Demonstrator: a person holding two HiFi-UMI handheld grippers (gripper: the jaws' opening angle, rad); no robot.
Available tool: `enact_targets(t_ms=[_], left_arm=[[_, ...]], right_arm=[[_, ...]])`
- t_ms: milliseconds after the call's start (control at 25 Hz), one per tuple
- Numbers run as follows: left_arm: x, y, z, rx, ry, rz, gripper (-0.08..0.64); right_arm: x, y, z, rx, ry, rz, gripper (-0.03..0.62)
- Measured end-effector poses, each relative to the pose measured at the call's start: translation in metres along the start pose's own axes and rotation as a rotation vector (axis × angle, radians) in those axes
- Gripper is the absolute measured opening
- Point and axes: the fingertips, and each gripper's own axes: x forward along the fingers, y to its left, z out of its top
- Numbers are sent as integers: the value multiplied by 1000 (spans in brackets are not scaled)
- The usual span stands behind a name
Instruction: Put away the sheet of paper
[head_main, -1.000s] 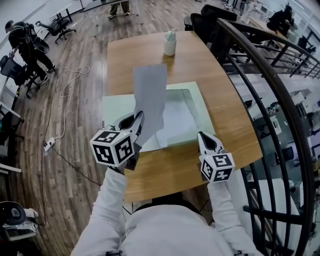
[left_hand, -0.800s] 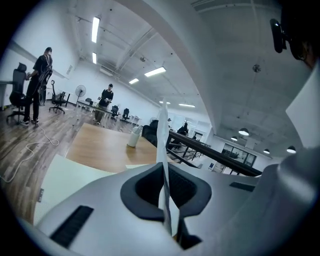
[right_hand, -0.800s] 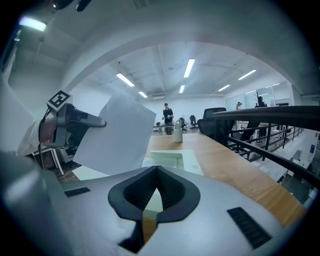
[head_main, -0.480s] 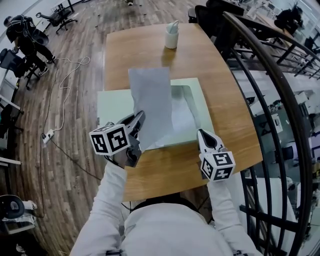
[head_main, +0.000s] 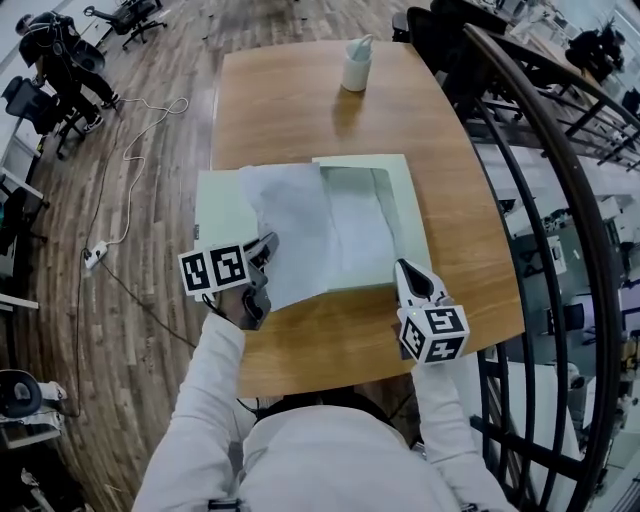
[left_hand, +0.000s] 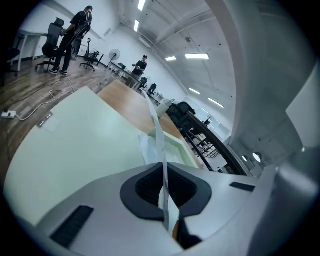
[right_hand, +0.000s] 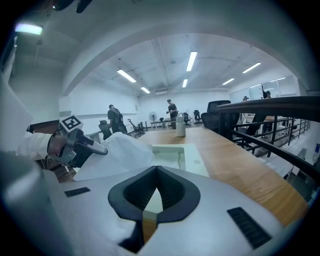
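Surface: a wooden table (head_main: 300, 110) with a smooth varnished top, rounded corners and a bowed right edge. It stands on a wood-plank floor (head_main: 150, 150). A pale cable (head_main: 130, 190) snakes across the planks to a power strip (head_main: 92, 257). A black metal railing (head_main: 540, 130) curves along the right side. At far left are office chairs (head_main: 130, 15) and a person (head_main: 60, 60) in dark clothing. The right gripper view shows a white ceiling with strip lights.

On the table: a white bottle (head_main: 356, 64) stands upright near the far edge, well apart from everything else. A pale green box (head_main: 400, 190) lies flat, matte, with a flat panel at left and a shallow rectangular recess at right.

Paper (head_main: 300, 230): thin, white and lightly creased. It drapes over the middle of the box and covers part of the flat panel and the left of the recess. Its near edge reaches past the box front, over the bare wood.

Left gripper (head_main: 268, 243): jaws closed on the paper's near-left corner; the sheet runs edge-on between the pads.

Right gripper (head_main: 405, 270): at the box's near-right corner, jaw tips together, nothing between them.
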Motion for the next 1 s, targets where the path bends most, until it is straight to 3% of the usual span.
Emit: enact_targets(t_ms=[320,600,1000], left_arm=[[3,28,-7,-40,42,50,16],[13,35,-13,-68,99,9,16],[29,30,-10,-93,114,-64,16]], right_arm=[[9,0,-4,-1,12,19,28],[10,-1,-7,3,24,21,28],[12,-6,-12,9,31,17,28]])
